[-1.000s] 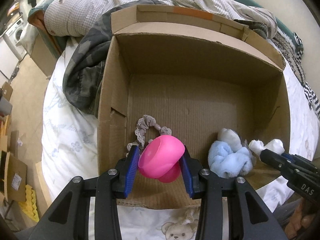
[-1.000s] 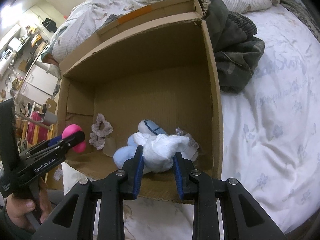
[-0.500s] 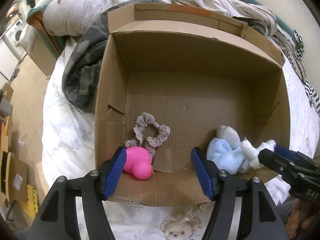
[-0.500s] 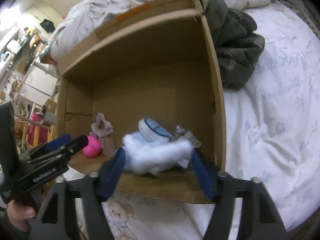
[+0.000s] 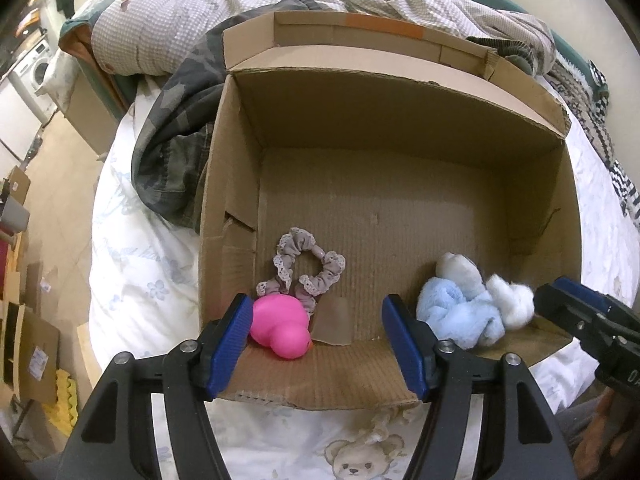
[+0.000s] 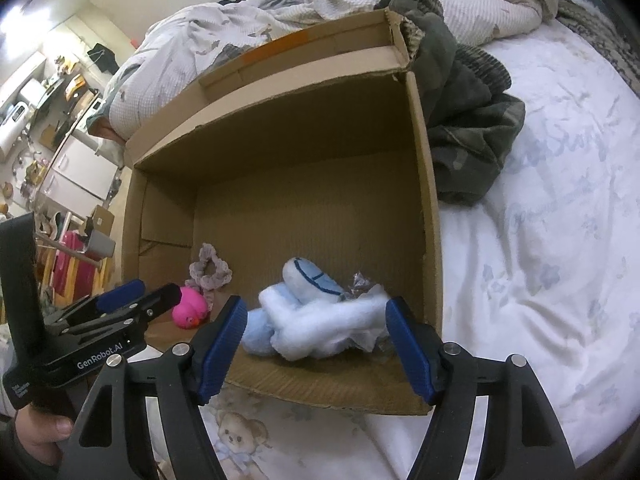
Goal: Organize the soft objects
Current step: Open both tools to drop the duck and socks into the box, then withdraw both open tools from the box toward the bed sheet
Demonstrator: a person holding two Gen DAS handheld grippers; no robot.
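Bed (image 6: 540,240) carries an open cardboard box (image 5: 400,120), a camouflage garment (image 5: 172,152) against its left wall. Left gripper (image 5: 320,332) at the box's near edge: fingers released, spread wide, gripping nothing. Right gripper (image 6: 316,332) likewise released and empty. Blue plush (image 5: 460,316) lies in the near right corner, white fluff (image 5: 512,300) touching it. Pink toy (image 5: 280,328) sits near left, touching the scrunchie (image 5: 304,268) behind it.
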